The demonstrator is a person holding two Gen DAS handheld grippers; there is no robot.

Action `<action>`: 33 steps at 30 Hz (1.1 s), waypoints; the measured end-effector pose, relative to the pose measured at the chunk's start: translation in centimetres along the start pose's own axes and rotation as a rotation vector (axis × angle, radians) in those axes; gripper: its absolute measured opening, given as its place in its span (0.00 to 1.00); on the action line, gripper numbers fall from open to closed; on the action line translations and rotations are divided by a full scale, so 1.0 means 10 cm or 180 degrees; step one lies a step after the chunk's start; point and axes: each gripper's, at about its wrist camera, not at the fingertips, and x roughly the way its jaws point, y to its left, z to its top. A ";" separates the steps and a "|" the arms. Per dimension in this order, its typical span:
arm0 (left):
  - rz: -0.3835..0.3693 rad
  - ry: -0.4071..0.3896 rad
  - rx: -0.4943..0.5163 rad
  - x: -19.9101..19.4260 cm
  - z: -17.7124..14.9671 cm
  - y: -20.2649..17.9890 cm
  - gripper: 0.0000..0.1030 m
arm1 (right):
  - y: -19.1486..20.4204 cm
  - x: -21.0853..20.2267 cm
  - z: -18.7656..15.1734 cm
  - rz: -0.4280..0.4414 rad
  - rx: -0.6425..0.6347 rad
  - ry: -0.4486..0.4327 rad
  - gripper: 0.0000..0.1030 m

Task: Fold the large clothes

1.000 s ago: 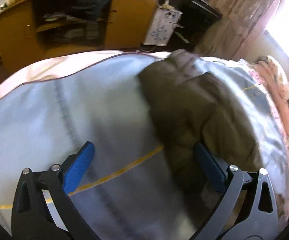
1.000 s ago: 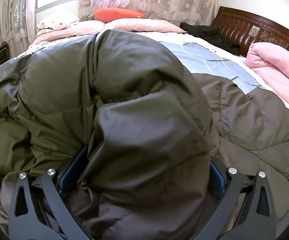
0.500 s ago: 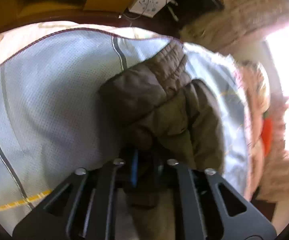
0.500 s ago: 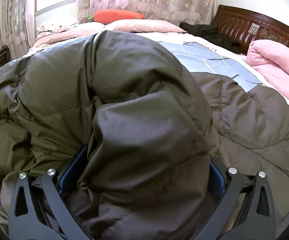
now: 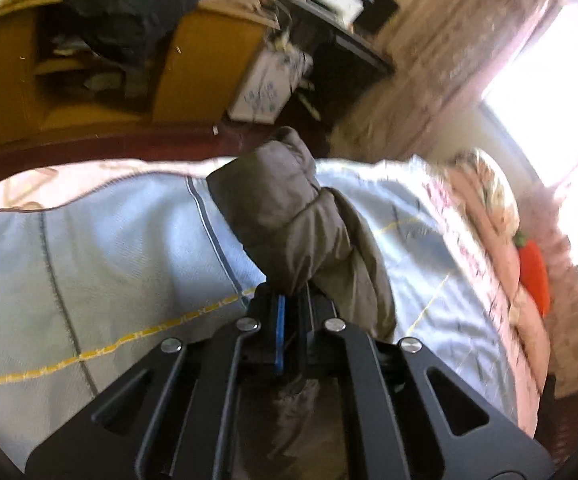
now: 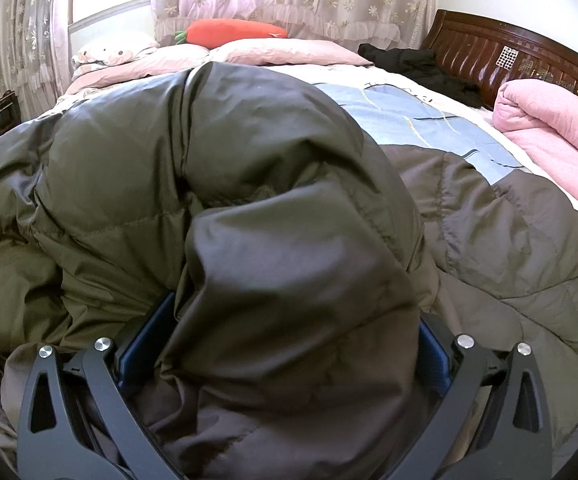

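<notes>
You had left gripper [image 5: 293, 312] pinched tight on sleeve [image 5: 289, 216] of olive down jacket [image 6: 217, 184] on bed [image 5: 101, 256]; right gripper [image 6: 289, 356] wide, straddling puffy fold, grip unclear. Soft, bulky, slippery shell: take seams, cuff.

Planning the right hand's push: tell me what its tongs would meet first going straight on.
The right tongs already straddle a bulge of the olive down jacket, so straight on they meet more jacket; the blue bedsheet lies beyond. Depth is unclear.
</notes>
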 end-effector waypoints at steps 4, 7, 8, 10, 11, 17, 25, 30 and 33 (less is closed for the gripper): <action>0.0015 -0.0296 0.0361 -0.28 -0.16 -0.34 0.04 | 0.00 0.00 0.00 0.0002 0.0003 0.0000 0.99; -0.0251 -0.0371 0.0960 -0.46 -0.43 -0.85 0.04 | 0.00 0.00 0.00 -0.0001 0.0004 0.0002 0.99; -0.0344 -0.0420 0.1218 -0.56 -0.60 -1.05 0.04 | 0.01 0.00 0.00 -0.0003 0.0004 0.0003 0.99; -0.0573 -0.0404 0.1628 -0.72 -0.98 -1.40 0.04 | 0.00 0.00 0.00 -0.0004 0.0005 0.0009 0.99; -0.0662 -0.0403 0.1758 -0.80 -1.15 -1.52 0.04 | 0.01 -0.01 0.00 -0.0004 0.0007 0.0012 0.99; -0.1486 -0.0342 0.2739 -1.51 -2.47 -2.22 0.04 | -0.40 -0.33 0.04 0.0022 0.0460 0.0142 0.99; -0.2388 0.0190 0.3629 -2.00 -3.99 -2.56 0.03 | -0.94 -0.73 -0.05 0.0191 0.0352 0.0233 0.99; -0.2426 0.0649 0.3633 -1.80 -4.37 -2.49 0.03 | -0.99 -1.11 0.05 -0.0251 -0.0206 -0.0148 0.99; -0.2377 0.0808 0.3766 -1.61 -4.48 -2.48 0.04 | -1.24 -1.25 0.16 -0.0717 0.0103 -0.0277 0.99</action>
